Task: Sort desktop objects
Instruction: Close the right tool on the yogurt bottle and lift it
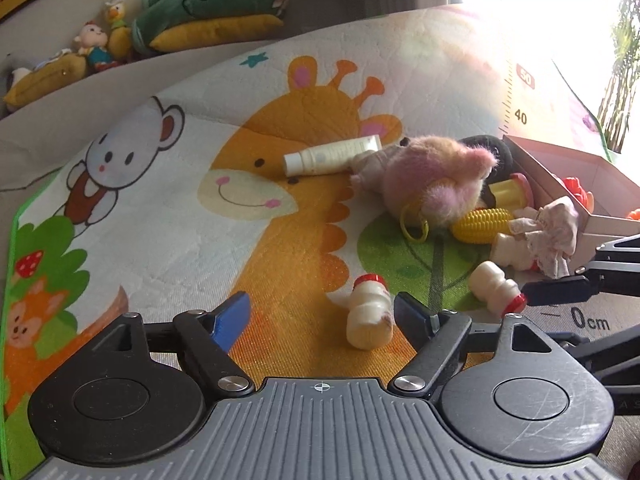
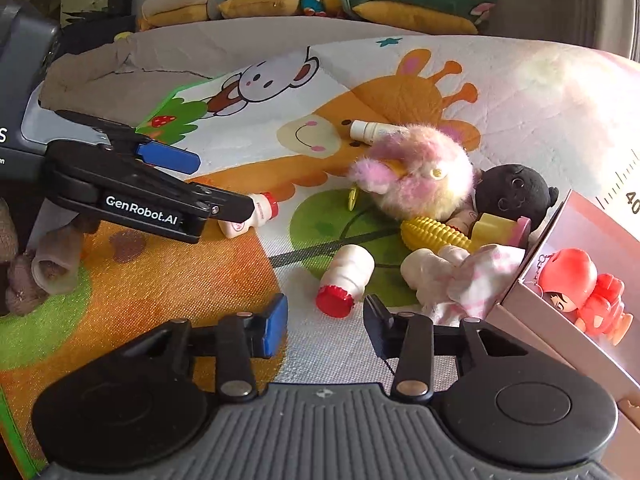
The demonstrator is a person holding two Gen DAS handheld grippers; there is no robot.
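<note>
Two small white yogurt bottles with red caps lie on the cartoon play mat (image 1: 240,216). One bottle (image 1: 368,316) lies between the fingers of my left gripper (image 1: 324,312), close to the right finger; the jaws stand wide and do not press it. From the right wrist view, this left gripper (image 2: 222,186) hangs over that bottle (image 2: 252,212). The other bottle (image 2: 346,276) points its red cap into the gap of my right gripper (image 2: 326,320), which is open, its pads clear of the cap. In the left wrist view, a right fingertip (image 1: 560,288) reaches that bottle (image 1: 496,288).
Beyond the bottles lie a cream tube (image 1: 332,156), a fluffy pink plush (image 1: 436,176), a black plush (image 2: 512,196), a yellow toy corn (image 2: 436,234) and a doll in a cloth (image 2: 460,276). A cardboard box (image 2: 560,236) at the right holds a red figure (image 2: 576,280). Socks (image 2: 52,268) lie left.
</note>
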